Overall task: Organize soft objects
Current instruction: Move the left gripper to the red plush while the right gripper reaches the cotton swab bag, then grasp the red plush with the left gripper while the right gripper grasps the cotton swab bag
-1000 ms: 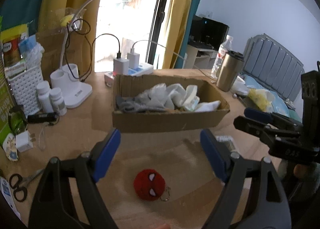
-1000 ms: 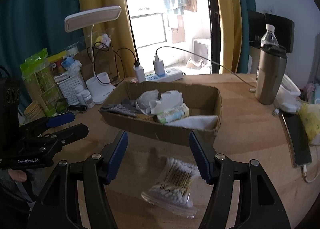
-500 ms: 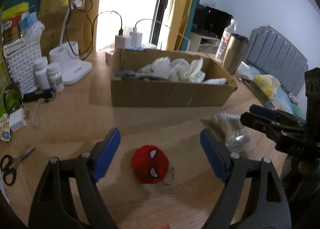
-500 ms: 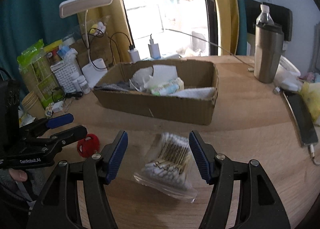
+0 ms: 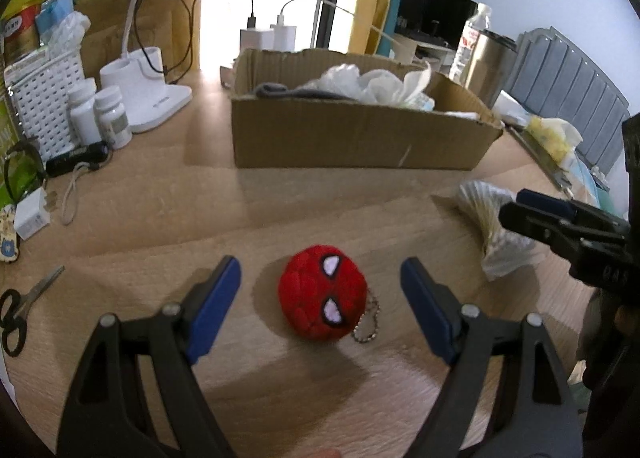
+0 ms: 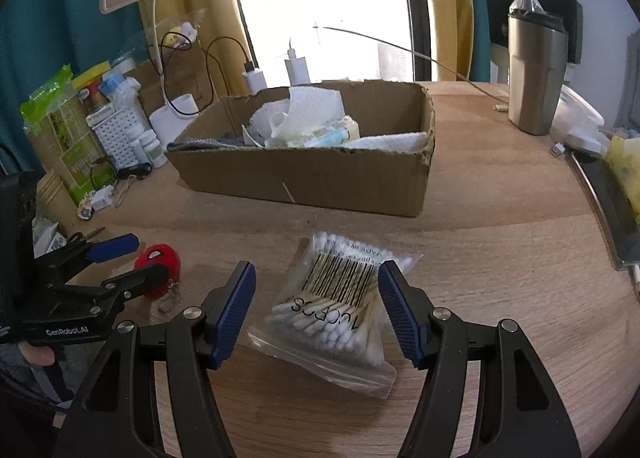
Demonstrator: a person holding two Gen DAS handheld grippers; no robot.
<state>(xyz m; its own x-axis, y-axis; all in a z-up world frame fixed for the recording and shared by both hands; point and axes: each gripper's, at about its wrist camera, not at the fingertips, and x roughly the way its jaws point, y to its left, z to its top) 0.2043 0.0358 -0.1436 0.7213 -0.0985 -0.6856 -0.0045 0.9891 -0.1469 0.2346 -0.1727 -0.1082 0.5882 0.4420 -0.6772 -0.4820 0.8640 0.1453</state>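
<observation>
In the left wrist view the left gripper point(image 5: 320, 282) has sunk toward the worktop point(image 5: 160, 226) since a second ago, so the red plush ball point(image 5: 323, 292) now sits between its wide-open, empty jaws, probably ready to grasp and carry to the cardboard box point(image 5: 352, 138); no writing on the ball reads. In the right wrist view the right gripper point(image 6: 316, 298) has dropped likewise, jaws wide and empty astride the cotton swab bag point(image 6: 332, 310), whose barcode label is inverted, while the other tool reads "GenRobot.AI".

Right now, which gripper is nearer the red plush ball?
Left. The left gripper is open with the red plush ball between its fingers; the right gripper straddles the cotton swab bag off to the side.
</observation>
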